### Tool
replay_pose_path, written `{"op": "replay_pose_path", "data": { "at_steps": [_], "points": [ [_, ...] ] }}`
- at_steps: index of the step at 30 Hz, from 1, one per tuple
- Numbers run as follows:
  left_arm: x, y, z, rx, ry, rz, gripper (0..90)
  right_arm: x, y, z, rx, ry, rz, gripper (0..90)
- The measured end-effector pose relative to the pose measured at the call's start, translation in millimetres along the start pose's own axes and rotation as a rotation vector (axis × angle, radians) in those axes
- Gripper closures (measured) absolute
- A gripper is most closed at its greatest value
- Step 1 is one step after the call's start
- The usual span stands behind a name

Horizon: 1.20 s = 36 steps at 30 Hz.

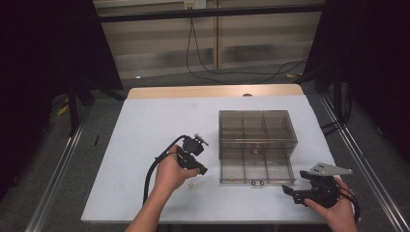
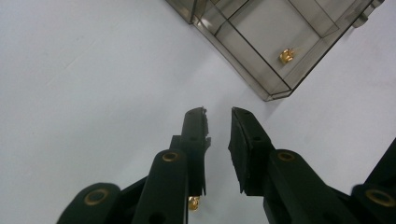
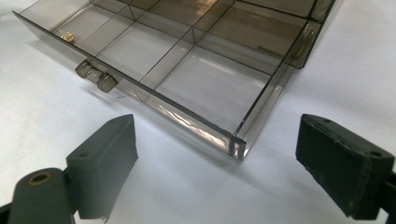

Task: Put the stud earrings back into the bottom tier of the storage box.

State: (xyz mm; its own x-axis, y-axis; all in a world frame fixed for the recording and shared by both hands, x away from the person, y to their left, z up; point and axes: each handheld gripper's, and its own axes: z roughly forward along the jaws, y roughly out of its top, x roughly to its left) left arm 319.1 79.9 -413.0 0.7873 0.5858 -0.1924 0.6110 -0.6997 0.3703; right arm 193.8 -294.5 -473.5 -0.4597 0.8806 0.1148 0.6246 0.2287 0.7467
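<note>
The worktop is a pale sheet, bare apart from a smoky clear plastic box with its divided lid or tray swung open flat toward the person. The box sits right of centre; its compartments are square and see-through, with a small latch at the near edge.

The left hand-held gripper hangs over the worktop just left of the open tray, tips pointing toward the tray's near left corner. In the left gripper view its jaws stand a narrow gap apart with nothing between them, so it is carrying nothing. The right hand-held gripper rests at the near right of the worktop, aimed at the tray's near right corner; in the right gripper view its jaws are spread wide and empty.

The work looks like sorting small brass nuts into the box, and it seems partly done. One brass nut in the tray already lies in the near left compartment; it is seen too in the left gripper view and the right gripper view. A second, the loose brass nut, lies on the worktop just beside the left hand, outside the box, and peeks out under the left jaw. That one is left to pick up and drop in.

Both nuts are tiny, shiny gold-coloured pieces with a notched top, likely fiddly to pinch.
</note>
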Motion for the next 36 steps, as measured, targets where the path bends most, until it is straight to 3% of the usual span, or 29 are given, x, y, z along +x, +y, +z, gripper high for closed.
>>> {"op": "replay_pose_path", "data": {
  "at_steps": [36],
  "points": [
    [11.2,-28.6,7.2,0.032,0.001,-0.022,74.8,1.4,0.5,0.5,0.002,0.003,0.000,12.1]
  ]
}}
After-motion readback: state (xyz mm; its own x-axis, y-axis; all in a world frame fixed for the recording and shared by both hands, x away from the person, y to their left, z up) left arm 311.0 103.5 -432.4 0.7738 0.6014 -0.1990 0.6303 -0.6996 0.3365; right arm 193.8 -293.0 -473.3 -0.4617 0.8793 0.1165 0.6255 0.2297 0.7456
